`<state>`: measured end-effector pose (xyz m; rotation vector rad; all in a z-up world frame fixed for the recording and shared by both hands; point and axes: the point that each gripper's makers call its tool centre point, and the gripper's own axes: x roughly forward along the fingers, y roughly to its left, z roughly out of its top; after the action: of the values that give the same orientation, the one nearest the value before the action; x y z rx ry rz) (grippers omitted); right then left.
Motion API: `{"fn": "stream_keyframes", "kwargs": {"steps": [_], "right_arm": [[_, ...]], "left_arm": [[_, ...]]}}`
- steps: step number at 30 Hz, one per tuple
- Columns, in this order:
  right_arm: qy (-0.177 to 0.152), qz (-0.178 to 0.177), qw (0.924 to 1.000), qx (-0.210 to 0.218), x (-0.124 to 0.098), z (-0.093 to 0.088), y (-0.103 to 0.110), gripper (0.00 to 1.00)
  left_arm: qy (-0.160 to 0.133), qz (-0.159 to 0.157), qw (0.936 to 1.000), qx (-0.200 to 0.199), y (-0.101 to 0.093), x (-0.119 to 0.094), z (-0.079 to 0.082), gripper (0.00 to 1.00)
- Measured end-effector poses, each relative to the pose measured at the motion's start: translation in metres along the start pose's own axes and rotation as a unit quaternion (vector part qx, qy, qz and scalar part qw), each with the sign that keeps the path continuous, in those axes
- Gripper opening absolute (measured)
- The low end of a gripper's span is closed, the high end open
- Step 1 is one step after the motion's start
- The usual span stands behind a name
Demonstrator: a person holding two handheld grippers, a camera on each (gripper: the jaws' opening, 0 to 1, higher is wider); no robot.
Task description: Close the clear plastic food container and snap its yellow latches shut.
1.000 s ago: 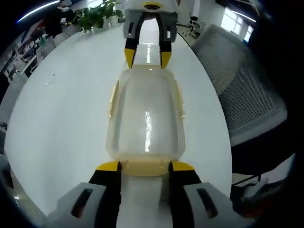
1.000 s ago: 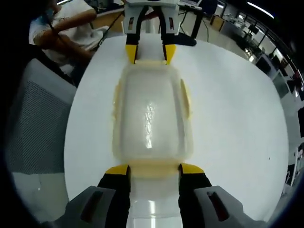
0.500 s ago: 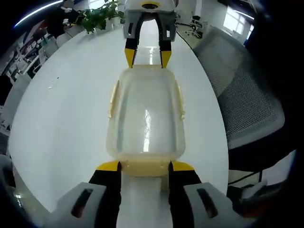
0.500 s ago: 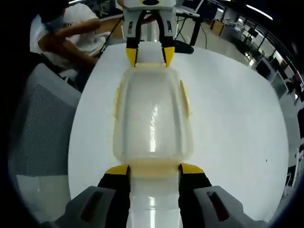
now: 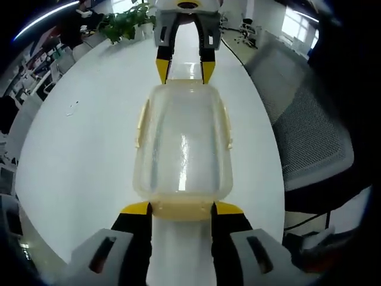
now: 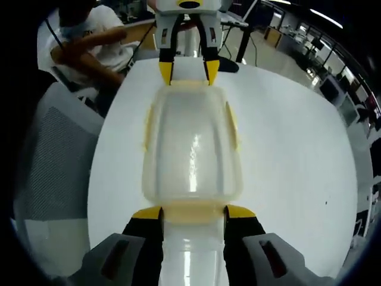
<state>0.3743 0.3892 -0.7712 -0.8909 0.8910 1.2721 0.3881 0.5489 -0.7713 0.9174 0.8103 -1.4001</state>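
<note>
The clear plastic food container [image 5: 181, 143] with its lid on stretches lengthwise between my two grippers over the white table [image 5: 77, 161]. My left gripper [image 5: 181, 210] is shut on the near yellow end latch [image 5: 181, 211]. The right gripper [image 5: 184, 71] grips the far end. In the right gripper view the container [image 6: 191, 146] runs the same way. There my right gripper [image 6: 193, 213] is shut on its near end latch [image 6: 193, 213], and the left gripper [image 6: 184, 72] holds the far end. Pale yellow side latches [image 5: 141, 122] [image 6: 233, 125] lie along the long edges.
A grey mesh chair [image 5: 303, 119] stands beside the table's right edge, with a potted plant [image 5: 122, 21] at the far end. In the right gripper view a seated person [image 6: 89, 47] is beyond the table [image 6: 297, 155], and a mesh chair [image 6: 53, 155] is on the left.
The container stays fixed between both pairs of jaws while the table looks slightly smaller and farther in both views. Both grippers seem to have risen a little with it.
</note>
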Motion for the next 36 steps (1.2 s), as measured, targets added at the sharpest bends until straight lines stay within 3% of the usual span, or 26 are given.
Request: {"fn": "stream_keyframes", "kwargs": {"steps": [17,36], "right_arm": [[0.001,-0.002,1.0,0.005,-0.007,-0.002,-0.002,0.38],[0.007,-0.006,0.9999,0.013,-0.015,-0.023,0.004,0.38]], "left_arm": [[0.002,0.0,1.0,0.003,0.004,-0.003,0.007,0.37],[-0.002,-0.003,1.0,0.009,-0.002,0.008,0.026,0.37]]}}
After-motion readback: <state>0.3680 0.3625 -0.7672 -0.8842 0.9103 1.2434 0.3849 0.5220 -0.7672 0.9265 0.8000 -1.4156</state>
